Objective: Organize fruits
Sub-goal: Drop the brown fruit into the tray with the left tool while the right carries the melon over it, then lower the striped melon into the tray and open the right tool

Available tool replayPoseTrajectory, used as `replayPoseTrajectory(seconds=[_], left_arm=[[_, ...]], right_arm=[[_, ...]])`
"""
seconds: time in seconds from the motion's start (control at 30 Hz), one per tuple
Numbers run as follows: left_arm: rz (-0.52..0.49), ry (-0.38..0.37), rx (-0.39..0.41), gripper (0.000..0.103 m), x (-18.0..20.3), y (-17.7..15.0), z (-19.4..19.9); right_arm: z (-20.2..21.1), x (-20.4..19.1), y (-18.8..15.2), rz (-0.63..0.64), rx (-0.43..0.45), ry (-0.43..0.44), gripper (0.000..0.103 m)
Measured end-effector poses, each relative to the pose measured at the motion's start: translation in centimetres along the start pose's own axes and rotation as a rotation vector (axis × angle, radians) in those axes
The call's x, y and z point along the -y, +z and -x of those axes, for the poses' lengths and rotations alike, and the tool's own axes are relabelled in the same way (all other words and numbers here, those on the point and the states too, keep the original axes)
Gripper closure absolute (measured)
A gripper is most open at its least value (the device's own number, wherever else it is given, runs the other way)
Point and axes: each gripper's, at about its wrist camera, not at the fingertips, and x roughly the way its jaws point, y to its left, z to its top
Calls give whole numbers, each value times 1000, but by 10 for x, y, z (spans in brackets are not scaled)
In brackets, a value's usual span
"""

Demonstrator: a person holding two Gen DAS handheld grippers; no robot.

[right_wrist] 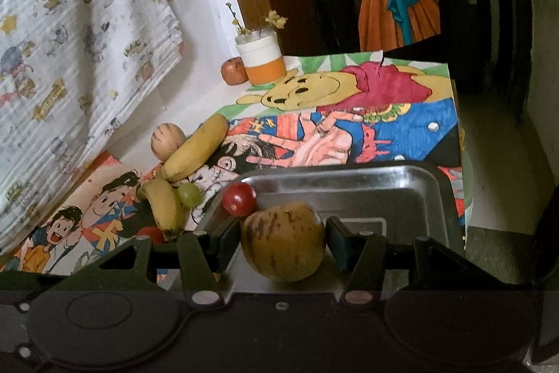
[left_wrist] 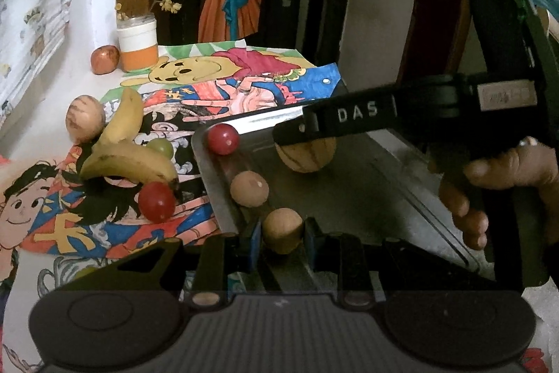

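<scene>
Both claws loaded over tray (right_wrist: 412, 177): left gripper (left_wrist: 282, 238) clamps tan ball (left_wrist: 282, 229), right gripper (right_wrist: 283, 242) clamps striped melon (right_wrist: 283, 240).

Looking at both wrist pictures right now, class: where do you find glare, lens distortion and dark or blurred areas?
Left wrist view: a bright streak of glare runs along the metal tray rim; the far room is dark; black fisheye corners.
Right wrist view: the tray's floor gleams softly; straight edges of the cartoon mat bow; the striped fruit in the right claw looks slightly soft.
</scene>
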Motion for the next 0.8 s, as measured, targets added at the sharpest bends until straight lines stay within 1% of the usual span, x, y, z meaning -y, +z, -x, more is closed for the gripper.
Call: replayPoseTrajectory(seconds=[0.23,0.43,0.6,0.67,0.73,0.8], left_arm=[[3,0,-2,74,0,0,-1],[32,-14,-10,73,-4,0,0],[44,-19,-3,66,-3,1,5],[50,-21,4,61,-2,0,9],[56,-19,16,51,-2,0,15],[59,-8,29,49,-1,-1,21]], right_arm=[[0,2,0,-4,-2,2,46],[3,2,-2,-10,-7,8,45],[8,5,-4,-33,-2,6,41],[12,6,-5,-43,1,4,40],[16,7,-5,-50,4,2,38],[21,8,-6,-55,10,2,36]])
